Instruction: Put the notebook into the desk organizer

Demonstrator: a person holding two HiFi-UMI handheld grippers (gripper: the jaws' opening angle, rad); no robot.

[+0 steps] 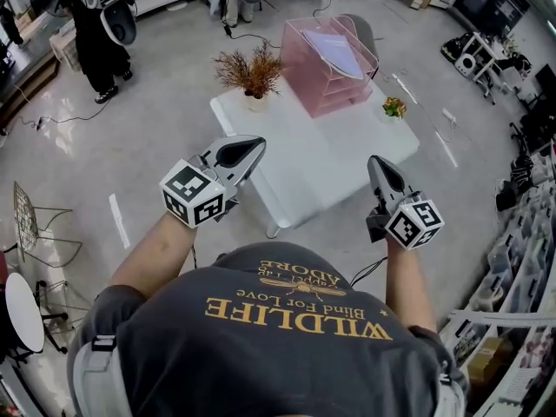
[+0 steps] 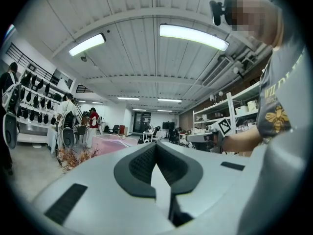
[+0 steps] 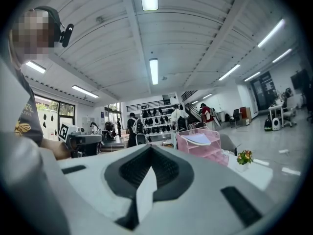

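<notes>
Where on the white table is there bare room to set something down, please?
The near half of the white table is bare, from its front edge up to the pink desk organizer. A narrower free strip lies between the organizer and the small flower pot. The far side is crowded: the dried plant stands close beside the organizer.

The bare left forearm and right forearm reach forward side by side, well apart. The grey-and-white left gripper points level, its black-padded fingers pressed together and empty. The matching right gripper points the same way, closed on nothing.
</notes>
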